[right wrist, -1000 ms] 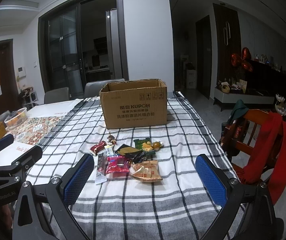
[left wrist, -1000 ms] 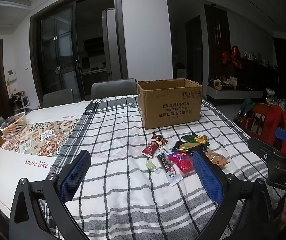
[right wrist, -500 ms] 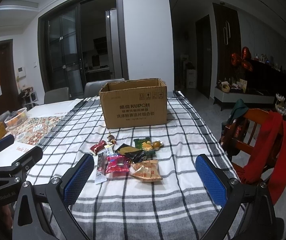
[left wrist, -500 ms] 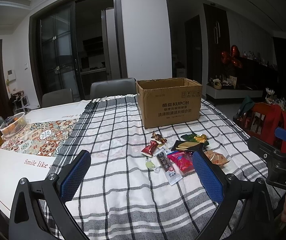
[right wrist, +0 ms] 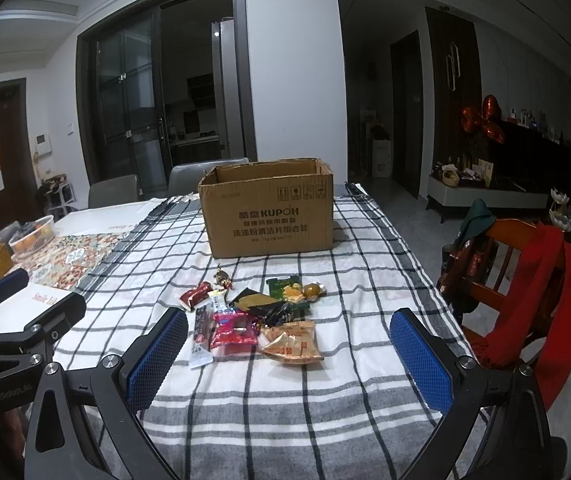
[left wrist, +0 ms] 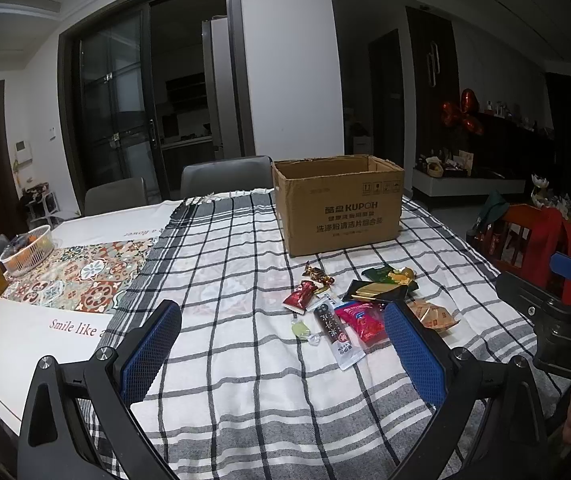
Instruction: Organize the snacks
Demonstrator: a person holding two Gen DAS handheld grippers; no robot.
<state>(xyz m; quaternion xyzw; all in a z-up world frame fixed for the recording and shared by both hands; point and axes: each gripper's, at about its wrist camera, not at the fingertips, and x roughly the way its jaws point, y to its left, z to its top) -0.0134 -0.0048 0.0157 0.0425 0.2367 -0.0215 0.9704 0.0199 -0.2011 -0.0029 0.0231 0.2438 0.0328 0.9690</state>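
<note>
A scatter of snack packets (right wrist: pixel 253 316) lies on a checked tablecloth (right wrist: pixel 285 392), just on the near side of an open cardboard box (right wrist: pixel 269 212) standing farther back on the table. Both hand-held grippers hover above the cloth with their blue-padded fingers spread wide and nothing between them. In the right wrist view, the right gripper (right wrist: pixel 289 356) sits on the near side of the pile; the packets lie ahead of it, toward the left finger, with a long dark stick packet (right wrist: pixel 200 330) just beyond that fingertip, a pink packet (right wrist: pixel 233 330) beside it and an orange packet (right wrist: pixel 291 342) to its right. In the left wrist view, the left gripper (left wrist: pixel 281 350) is well to the left of the pile; the same snacks (left wrist: pixel 357 300) lie far-right of its gap, the pink packet (left wrist: pixel 359 318) just beside the right finger's pad. A red-draped wooden chair (right wrist: pixel 525 280) stands to the right of the table.
</note>
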